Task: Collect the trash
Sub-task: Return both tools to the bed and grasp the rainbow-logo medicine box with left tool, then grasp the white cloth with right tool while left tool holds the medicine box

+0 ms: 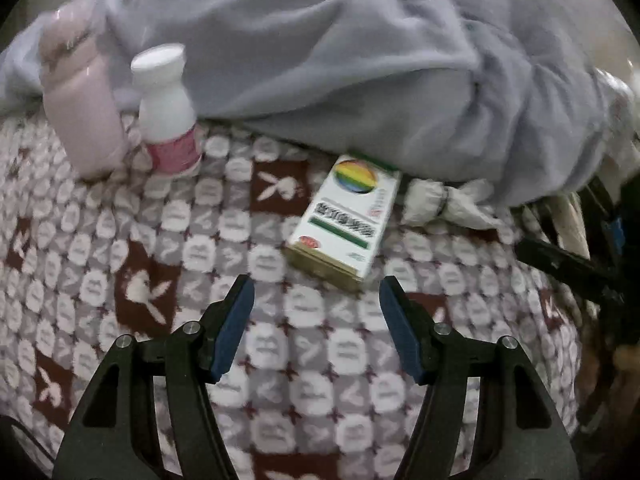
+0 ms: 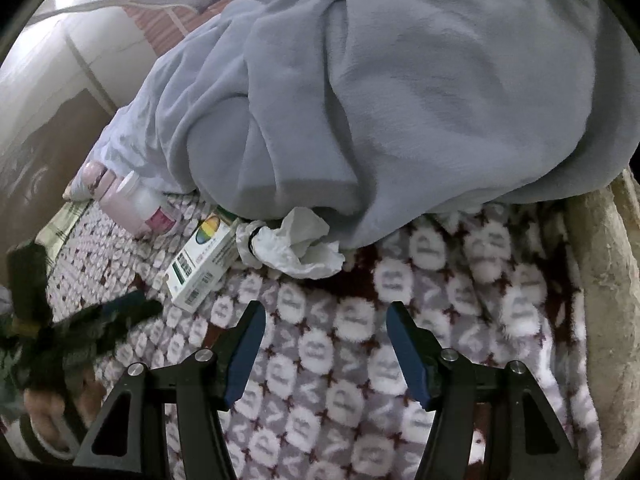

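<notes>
The left claw (image 1: 316, 292) hangs with its jaws apart and nothing between them above the patterned blanket (image 1: 120, 248), and the small white box (image 1: 344, 224) with a rainbow disc lies flat just ahead of its tips, slightly toward its right finger. Farther ahead and to its left, a white bottle (image 1: 166, 108) with a pink label stands upright beside a pink bottle (image 1: 80, 108), both at the edge of a grey fleece (image 1: 320, 60). The right claw (image 2: 326, 312) is likewise spread and empty, with the crumpled white tissue (image 2: 296, 248) just beyond its tips against the fleece and the box ahead to its left.
</notes>
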A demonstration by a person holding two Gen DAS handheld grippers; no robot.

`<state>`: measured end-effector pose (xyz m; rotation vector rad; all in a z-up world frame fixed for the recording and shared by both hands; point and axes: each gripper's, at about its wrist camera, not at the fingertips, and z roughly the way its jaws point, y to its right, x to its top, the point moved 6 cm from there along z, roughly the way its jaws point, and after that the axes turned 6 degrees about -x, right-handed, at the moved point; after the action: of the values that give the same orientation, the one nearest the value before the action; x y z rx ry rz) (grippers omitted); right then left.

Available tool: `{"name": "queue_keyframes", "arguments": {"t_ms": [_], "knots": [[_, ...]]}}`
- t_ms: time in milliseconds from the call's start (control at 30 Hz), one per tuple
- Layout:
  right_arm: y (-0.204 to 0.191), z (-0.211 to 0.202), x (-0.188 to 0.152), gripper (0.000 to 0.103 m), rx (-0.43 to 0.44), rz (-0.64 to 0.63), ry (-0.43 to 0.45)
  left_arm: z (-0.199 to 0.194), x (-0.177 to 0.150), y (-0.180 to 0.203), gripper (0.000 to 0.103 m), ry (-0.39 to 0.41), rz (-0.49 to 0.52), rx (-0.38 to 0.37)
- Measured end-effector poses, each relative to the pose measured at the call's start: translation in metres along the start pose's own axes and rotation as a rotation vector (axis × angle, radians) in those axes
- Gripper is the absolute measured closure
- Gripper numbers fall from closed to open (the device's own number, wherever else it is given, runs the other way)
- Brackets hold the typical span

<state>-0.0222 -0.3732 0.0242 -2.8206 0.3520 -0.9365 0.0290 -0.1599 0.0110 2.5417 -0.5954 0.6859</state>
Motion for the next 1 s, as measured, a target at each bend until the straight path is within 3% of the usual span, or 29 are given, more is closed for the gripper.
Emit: {"name": "queue_keyframes", "arguments": {"t_ms": [133,400,600,733,800,967,1000], "knots": [[-0.010,0.005,0.004,0.042,-0.003,-0.037,0.000,0.002,0.011,0.004,0.038,-0.003,0.047,0.007],[-0.008,0.010,0.001,0.042,-0.009,-0.035,-0.007,0.054,0.040,0.013,0.036,-0.083,0.179,0.047],[-0.008,0.016,0.010,0.041,-0.017,-0.037,0.004,0.082,0.044,0.015,0.038,-0.153,0.159,0.028],[-0.019,0.028,0.016,0.041,-0.003,-0.031,-0.002,0.070,0.046,-0.004,0.049,-0.124,0.057,0.023],[-0.029,0.035,0.020,0.041,0.002,-0.048,-0.003,0.056,0.042,-0.011,0.052,-0.097,0.061,0.045],[-0.052,0.060,0.026,0.042,-0.018,-0.114,0.008,0.029,0.033,-0.016,0.053,-0.064,0.062,0.060],[-0.055,0.065,0.026,0.046,-0.037,-0.129,0.019,0.025,0.030,-0.016,0.053,-0.061,0.058,0.053]]}}
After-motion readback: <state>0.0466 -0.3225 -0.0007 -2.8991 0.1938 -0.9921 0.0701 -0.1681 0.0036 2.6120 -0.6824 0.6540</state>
